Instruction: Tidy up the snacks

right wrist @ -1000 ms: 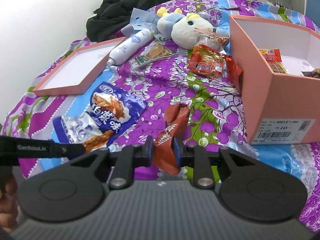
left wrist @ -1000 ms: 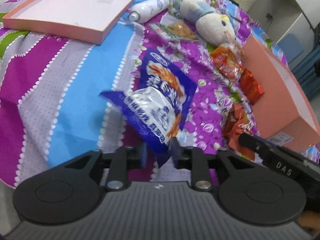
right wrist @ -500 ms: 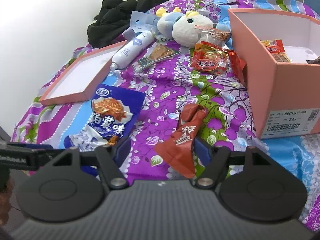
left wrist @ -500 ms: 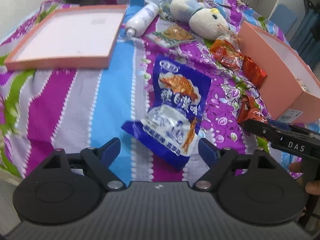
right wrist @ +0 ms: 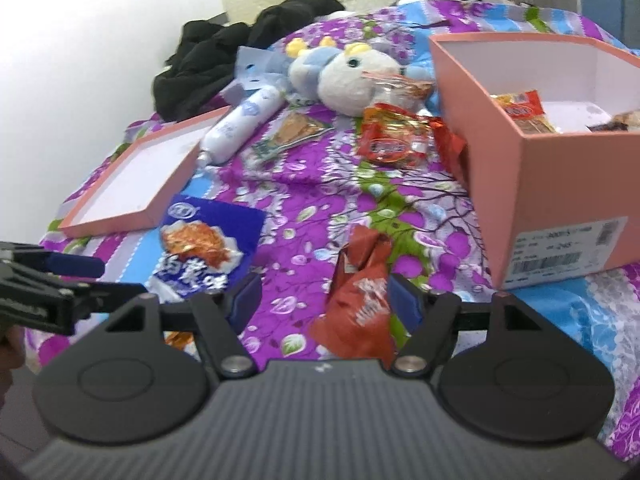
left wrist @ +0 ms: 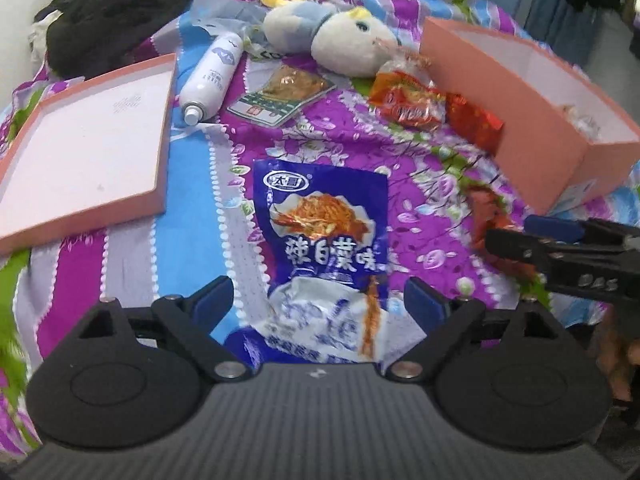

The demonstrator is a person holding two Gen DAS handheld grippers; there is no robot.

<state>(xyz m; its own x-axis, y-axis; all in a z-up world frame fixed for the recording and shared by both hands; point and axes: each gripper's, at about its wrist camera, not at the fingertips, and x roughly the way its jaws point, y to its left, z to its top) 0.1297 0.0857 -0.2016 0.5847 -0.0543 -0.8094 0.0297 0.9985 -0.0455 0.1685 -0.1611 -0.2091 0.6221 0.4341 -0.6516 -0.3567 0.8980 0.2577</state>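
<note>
Looks like both packs have just been let go on the bed. The left gripper [left wrist: 319, 296] has just been opening and now gapes wide around the blue snack bag [left wrist: 326, 256], pads clear. The right gripper [right wrist: 325, 295] has opened too, the red packet [right wrist: 360, 300] loose between its jaws. Next up, I'd guess: regrip and carry them to the pink box [right wrist: 560, 184]. The blue bag reads 辣白菜味; the box's barcode label is too blurry.

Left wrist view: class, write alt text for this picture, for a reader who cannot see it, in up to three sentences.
The left gripper hangs open over a blue snack bag lying flat on a purple flowered bedspread. A pink box lid lies to the left and an open pink box to the right, red snack packets beside it. A plush toy and white bottle lie beyond.
</note>
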